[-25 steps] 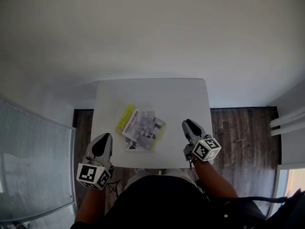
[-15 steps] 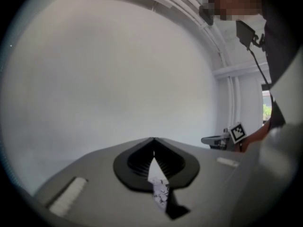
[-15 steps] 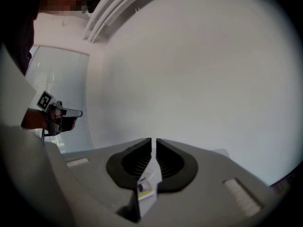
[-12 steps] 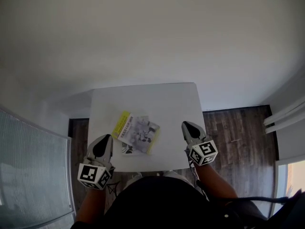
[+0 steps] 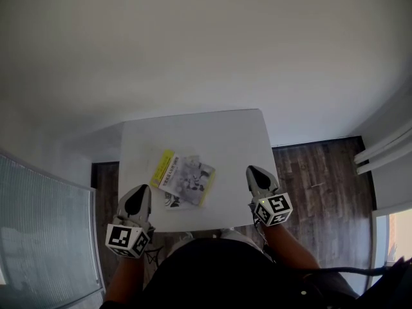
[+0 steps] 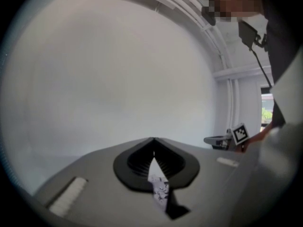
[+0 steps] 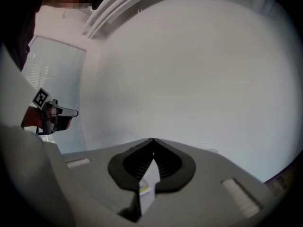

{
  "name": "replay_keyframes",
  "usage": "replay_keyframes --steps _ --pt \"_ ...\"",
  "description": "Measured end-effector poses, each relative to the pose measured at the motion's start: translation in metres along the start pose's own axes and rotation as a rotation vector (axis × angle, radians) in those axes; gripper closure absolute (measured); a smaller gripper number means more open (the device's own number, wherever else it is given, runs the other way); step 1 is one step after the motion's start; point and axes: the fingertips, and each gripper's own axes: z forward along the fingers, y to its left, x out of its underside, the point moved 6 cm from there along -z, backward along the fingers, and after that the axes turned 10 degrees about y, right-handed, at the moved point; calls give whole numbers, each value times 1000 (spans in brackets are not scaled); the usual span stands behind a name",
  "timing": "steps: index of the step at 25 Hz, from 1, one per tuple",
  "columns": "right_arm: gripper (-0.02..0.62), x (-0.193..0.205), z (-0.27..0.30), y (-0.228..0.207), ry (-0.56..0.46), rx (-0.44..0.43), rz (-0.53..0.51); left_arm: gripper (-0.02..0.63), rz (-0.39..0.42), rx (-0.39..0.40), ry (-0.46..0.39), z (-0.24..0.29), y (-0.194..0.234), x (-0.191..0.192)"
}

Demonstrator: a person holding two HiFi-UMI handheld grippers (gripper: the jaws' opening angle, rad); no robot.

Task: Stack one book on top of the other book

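Books (image 5: 186,178) lie stacked on the table (image 5: 219,134), so the task looks done; left tongs (image 5: 140,191) and right tongs (image 5: 253,172) sit closed and empty at the table's near edge.

left hand-held gripper (image 5: 136,198) with jaws together, right hand-held gripper (image 5: 257,177) with jaws together, both pointing forward, well apart

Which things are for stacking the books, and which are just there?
For the job: top book, lower book peeking out beneath, left gripper, right gripper.
Just there: white table, wooden floor, frosted panel.
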Motion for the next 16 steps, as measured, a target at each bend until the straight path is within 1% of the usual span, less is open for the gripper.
replay_keyframes --steps 7,13,16 --pt "592 0 0 5 -10 24 -3 600 4 4 -12 -3 4 -1" --pt "592 -2 4 12 -11 22 -5 600 0 0 -27 -7 13 -6" --pt "592 -5 4 14 -12 22 -8 600 -1 -2 -22 -9 16 -7"
